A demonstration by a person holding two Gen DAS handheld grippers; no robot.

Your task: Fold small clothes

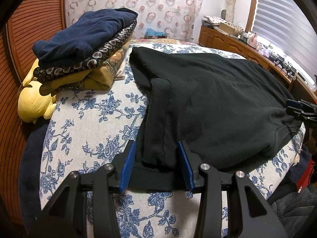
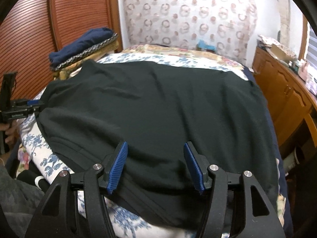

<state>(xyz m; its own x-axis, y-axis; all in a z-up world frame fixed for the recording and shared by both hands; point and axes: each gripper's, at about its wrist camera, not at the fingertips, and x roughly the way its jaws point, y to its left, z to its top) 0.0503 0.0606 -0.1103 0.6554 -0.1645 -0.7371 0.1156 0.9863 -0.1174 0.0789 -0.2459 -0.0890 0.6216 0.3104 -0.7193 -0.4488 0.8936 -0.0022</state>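
A black shirt (image 1: 218, 99) (image 2: 158, 99) lies spread flat on a bed with a blue floral cover (image 1: 89, 129). Its left sleeve (image 1: 158, 109) is folded inward over the body. My left gripper (image 1: 157, 144) stands open at the shirt's near left edge, its blue pads either side of the sleeve's hem without pinching it. From the right wrist it shows at the shirt's far left (image 2: 33, 103). My right gripper (image 2: 155, 144) hangs open over the shirt's near right part, with fabric below the gap. In the left wrist view the right gripper (image 1: 297, 109) sits at the right sleeve.
A stack of folded clothes (image 1: 85, 39) (image 2: 83, 47), navy on top, sits at the bed's far left on a yellow plush toy (image 1: 33, 103). A wooden dresser (image 1: 227, 39) (image 2: 287, 91) with clutter runs along the right. A slatted wooden door (image 1: 29, 19) stands at the left.
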